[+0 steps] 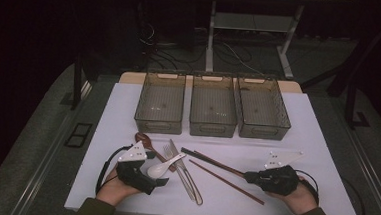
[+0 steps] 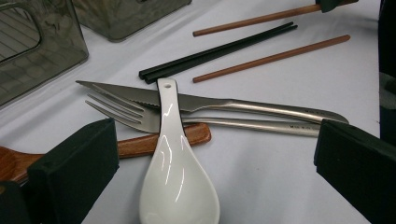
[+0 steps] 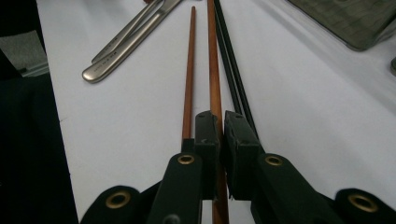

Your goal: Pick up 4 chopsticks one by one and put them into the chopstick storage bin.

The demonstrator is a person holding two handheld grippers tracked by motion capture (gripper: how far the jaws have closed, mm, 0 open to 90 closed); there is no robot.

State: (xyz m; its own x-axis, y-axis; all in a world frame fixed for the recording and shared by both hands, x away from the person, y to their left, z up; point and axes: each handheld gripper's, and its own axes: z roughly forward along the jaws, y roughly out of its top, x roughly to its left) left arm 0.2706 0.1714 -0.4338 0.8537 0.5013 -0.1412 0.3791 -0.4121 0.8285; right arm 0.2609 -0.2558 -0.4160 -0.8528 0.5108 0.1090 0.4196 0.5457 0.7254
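A white ceramic spoon point(image 2: 177, 182) lies on the table, its handle resting across a fork point(image 2: 126, 114), a knife point(image 2: 261, 108) and a wooden spoon point(image 2: 140, 144). My left gripper point(image 2: 215, 144) stands open, one jaw on each side of the spoon's bowl without touching it. In the high view the left gripper point(image 1: 157, 174) is at the front left, by the white spoon point(image 1: 169, 163). My right gripper point(image 3: 219, 128) is shut on one brown chopstick point(image 3: 214, 70); the other brown chopstick point(image 3: 188, 79) lies loose beside it. In the high view the right gripper point(image 1: 247, 176) sits at the front right.
Three grey mesh bins point(image 1: 213, 105) stand in a row at the back of the white table point(image 1: 302, 124). A pair of black chopsticks point(image 1: 198, 155) lies beside the brown ones. The fork and knife point(image 1: 187, 175) lie mid-table. Dark floor surrounds the table.
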